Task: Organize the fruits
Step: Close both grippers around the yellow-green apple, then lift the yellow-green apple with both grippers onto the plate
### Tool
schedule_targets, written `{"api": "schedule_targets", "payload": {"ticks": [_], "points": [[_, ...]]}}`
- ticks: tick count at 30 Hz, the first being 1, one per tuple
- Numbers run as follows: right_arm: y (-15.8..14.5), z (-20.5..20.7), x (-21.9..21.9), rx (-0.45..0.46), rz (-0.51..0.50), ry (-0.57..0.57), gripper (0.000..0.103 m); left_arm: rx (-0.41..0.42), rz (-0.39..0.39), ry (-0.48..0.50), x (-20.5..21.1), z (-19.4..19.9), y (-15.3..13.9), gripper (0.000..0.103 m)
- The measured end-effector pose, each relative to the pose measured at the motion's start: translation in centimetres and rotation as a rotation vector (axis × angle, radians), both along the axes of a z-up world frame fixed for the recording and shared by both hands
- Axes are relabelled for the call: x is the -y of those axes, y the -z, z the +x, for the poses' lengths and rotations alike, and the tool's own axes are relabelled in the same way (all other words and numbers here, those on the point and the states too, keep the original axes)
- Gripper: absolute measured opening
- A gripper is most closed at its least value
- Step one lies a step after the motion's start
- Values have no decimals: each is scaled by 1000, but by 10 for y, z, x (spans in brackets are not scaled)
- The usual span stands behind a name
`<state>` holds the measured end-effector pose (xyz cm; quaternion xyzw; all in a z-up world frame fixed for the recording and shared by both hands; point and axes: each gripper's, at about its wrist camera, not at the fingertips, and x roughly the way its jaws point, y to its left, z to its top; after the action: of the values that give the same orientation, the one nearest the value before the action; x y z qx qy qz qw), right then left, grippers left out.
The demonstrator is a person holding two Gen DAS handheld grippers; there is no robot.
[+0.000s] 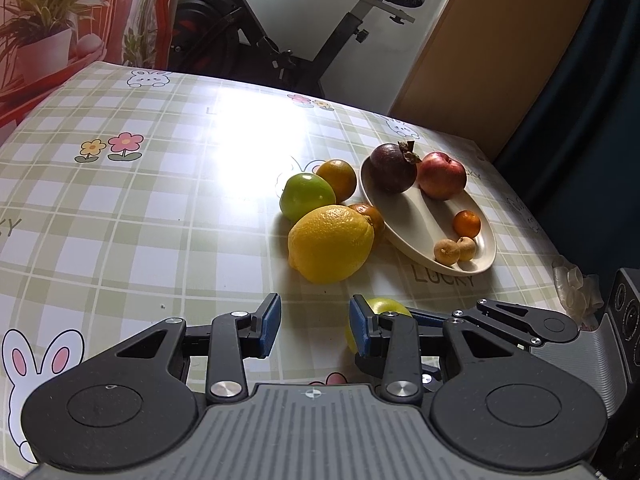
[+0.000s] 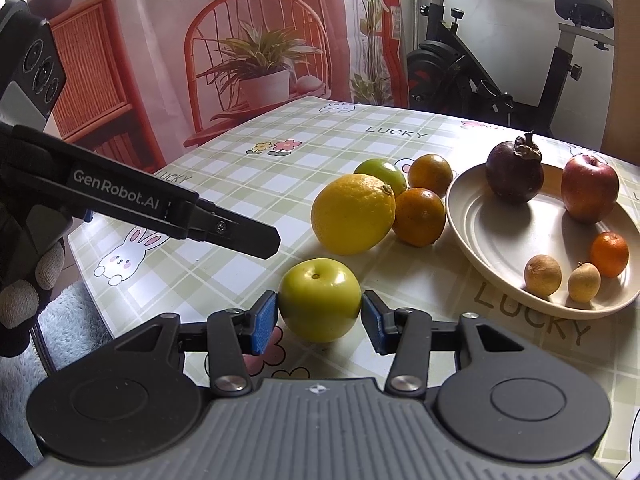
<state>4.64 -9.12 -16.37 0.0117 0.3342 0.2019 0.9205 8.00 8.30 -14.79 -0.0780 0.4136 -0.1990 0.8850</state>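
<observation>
A cream plate (image 2: 480, 236) holds a dark mangosteen (image 2: 514, 178), a red apple (image 2: 588, 190), a small orange (image 2: 610, 254) and two small tan fruits (image 2: 543, 275). Left of it on the table lie a lemon (image 2: 352, 214), a green apple (image 2: 382, 174) and two oranges (image 2: 420, 216). My right gripper (image 2: 319, 316) is shut on a yellow-green apple (image 2: 319, 300) resting on the table. My left gripper (image 1: 314, 326) is open and empty above the table, short of the lemon (image 1: 330, 244); the yellow-green apple (image 1: 386, 306) shows behind its right finger.
The table has a green checked cloth (image 1: 120, 208). An exercise bike (image 1: 288, 28) stands behind the far edge. A backdrop with a potted plant (image 2: 260, 68) hangs at the left. A gloved hand (image 2: 24, 292) holds the left gripper.
</observation>
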Motion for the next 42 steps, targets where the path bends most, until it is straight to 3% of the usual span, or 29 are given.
{"api": "schedule_targets", "payload": {"ticks": [14,25,34,42], "points": [[1,1,8,9,13,26,48,-21,-24,48,21,10,-5,39],[-18,8,34,103,-15,80,48,-1,-43,129,73,34,-23,39],[-29,17,58,182,-74,103,48,29,33,203,123,56,-31,40],[-27,45,89,179,-81,146,48,3,53,227,162,102,-26,41]]}}
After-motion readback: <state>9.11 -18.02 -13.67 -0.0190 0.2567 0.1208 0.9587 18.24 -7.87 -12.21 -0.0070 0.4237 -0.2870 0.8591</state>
